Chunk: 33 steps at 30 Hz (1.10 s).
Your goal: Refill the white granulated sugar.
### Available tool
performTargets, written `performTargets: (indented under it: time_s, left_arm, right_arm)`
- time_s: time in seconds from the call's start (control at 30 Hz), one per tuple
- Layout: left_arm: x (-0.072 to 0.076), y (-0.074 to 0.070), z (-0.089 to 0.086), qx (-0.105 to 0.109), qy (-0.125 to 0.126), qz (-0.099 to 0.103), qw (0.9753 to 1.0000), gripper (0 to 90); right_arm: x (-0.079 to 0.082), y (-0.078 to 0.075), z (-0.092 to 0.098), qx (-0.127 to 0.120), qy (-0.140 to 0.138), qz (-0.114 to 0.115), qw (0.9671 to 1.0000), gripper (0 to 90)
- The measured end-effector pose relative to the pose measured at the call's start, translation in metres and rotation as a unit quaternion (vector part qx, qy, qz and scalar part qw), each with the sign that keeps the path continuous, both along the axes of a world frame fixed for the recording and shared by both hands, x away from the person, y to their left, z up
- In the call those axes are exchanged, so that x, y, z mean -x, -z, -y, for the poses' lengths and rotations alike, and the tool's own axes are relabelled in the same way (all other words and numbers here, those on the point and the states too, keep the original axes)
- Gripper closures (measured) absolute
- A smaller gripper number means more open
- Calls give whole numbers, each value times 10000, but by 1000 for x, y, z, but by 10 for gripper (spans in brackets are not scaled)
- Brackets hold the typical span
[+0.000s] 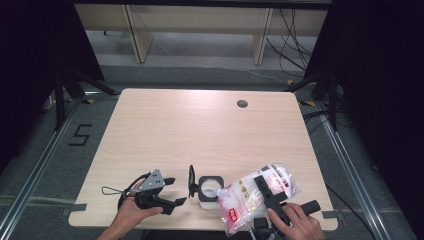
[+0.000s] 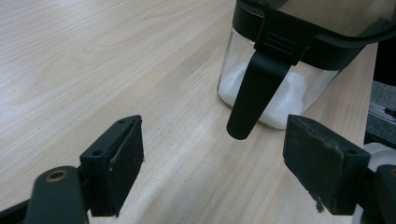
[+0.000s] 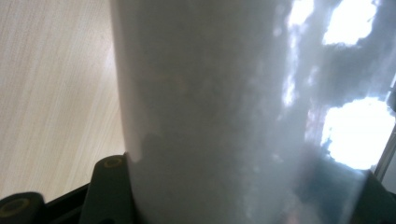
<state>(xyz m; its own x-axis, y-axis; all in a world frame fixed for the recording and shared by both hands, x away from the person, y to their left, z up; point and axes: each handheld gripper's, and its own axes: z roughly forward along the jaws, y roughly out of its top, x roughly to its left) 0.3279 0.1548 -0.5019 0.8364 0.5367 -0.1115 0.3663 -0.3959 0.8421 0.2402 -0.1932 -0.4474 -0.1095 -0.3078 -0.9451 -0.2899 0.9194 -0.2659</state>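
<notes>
On the pale wooden table (image 1: 200, 130), the left gripper (image 2: 212, 158) has jaws wide apart, empty, near the glass jar (image 2: 299, 93); the right gripper (image 1: 270, 192) clamps the white bag (image 1: 250, 197).

A pale wood-grain worktop (image 1: 200, 125) with rounded corners stands on a grey floor (image 1: 200, 75). Near its far right edge sits a round dark cable hole (image 1: 242, 103). Beyond it, light wooden furniture legs (image 1: 134, 35) rise from the floor, and black cables (image 1: 292, 40) trail down at the right (some run along the floor). A black mark (image 1: 80, 135) lies on the floor at left.
</notes>
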Motion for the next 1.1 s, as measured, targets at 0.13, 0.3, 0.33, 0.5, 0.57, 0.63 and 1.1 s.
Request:
performTargets:
  time_s: [0.13, 0.3, 0.33, 0.5, 0.57, 0.63, 1.1]
  left_arm:
    - [0, 0, 0, 5, -10, -4, 10000, 201]
    - [-1, -1, -2, -124, 31, 37, 9999, 201]
    - [0, 0, 0, 19, -7, 1, 10000, 201]
    - [1, 0, 0, 22, -49, -68, 10000, 202]
    - [-1, 0, -1, -63, -52, -18, 10000, 202]
    - [1, 0, 0, 32, -83, -78, 9999, 202]
    - [1, 0, 0, 75, -107, -54, 9999, 202]
  right_arm:
    - [0, 0, 0, 10, -1, 4, 10000, 438]
    - [0, -1, 0, 16, -13, -8, 10000, 438]
    - [0, -1, 0, 44, -27, -9, 10000, 439]
    - [0, 0, 1, -58, -8, -60, 10000, 439]
    - [1, 1, 2, -130, 50, -78, 9999, 439]
    - [0, 0, 1, -4, 11, -58, 10000, 440]
    - [-1, -1, 1, -4, -42, -52, 10000, 442]
